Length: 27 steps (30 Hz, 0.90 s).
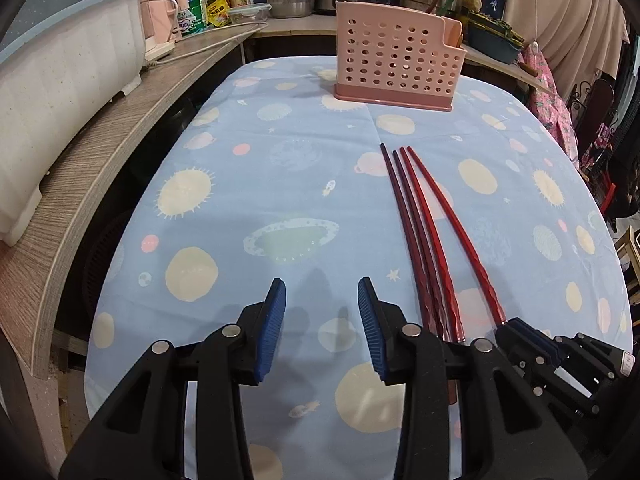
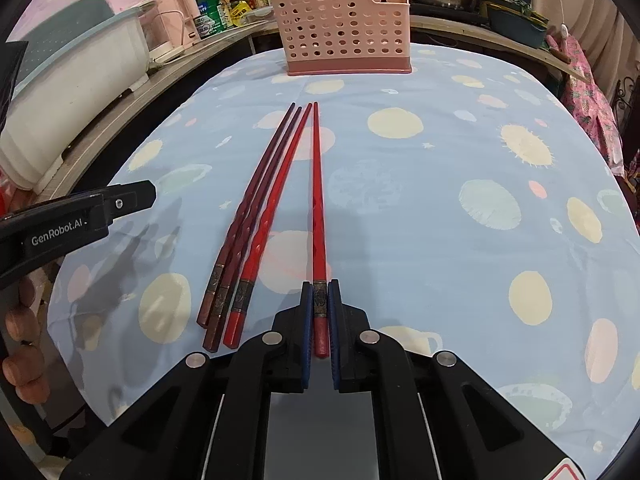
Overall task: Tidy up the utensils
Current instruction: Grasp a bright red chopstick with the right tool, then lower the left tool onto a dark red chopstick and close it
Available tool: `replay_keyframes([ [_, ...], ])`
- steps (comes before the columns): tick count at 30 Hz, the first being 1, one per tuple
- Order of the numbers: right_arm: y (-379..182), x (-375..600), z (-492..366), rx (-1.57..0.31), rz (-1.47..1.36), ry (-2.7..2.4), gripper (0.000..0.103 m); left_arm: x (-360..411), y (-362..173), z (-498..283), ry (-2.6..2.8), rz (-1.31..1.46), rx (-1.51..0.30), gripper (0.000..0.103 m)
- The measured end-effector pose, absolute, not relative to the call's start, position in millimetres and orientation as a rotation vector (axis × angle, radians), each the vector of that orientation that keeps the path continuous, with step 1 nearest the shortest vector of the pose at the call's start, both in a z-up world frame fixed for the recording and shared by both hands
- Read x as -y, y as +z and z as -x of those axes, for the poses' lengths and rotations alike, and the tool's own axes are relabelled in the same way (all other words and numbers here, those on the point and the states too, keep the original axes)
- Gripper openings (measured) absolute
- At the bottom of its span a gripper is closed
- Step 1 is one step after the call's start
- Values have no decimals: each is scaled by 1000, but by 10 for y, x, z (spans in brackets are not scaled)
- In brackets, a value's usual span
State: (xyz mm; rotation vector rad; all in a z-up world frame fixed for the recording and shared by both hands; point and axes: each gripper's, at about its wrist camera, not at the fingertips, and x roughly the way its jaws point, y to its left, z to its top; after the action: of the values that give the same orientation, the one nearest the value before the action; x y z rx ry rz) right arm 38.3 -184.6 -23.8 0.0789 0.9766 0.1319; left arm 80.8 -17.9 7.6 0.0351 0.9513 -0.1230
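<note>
Right claw clamping chopstick, tip toward basket

Only clearly legible text: "GenRobot.AI" in white on the black body of the left gripper, seen in the right wrist view. Labels on the bottles and cartons along the back counter are too small and blurred to read.
</note>
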Motion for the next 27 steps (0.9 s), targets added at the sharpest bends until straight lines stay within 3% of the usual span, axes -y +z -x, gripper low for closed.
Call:
replay_keyframes([
  [5, -240, 1906, -382, -977, -91, 115, 7, 245, 24, -788, -134, -36, -961, 49],
  [27, -236, 1966, -369, -977, -114, 114, 7, 491, -169, -714, -246, -7, -1032, 49],
])
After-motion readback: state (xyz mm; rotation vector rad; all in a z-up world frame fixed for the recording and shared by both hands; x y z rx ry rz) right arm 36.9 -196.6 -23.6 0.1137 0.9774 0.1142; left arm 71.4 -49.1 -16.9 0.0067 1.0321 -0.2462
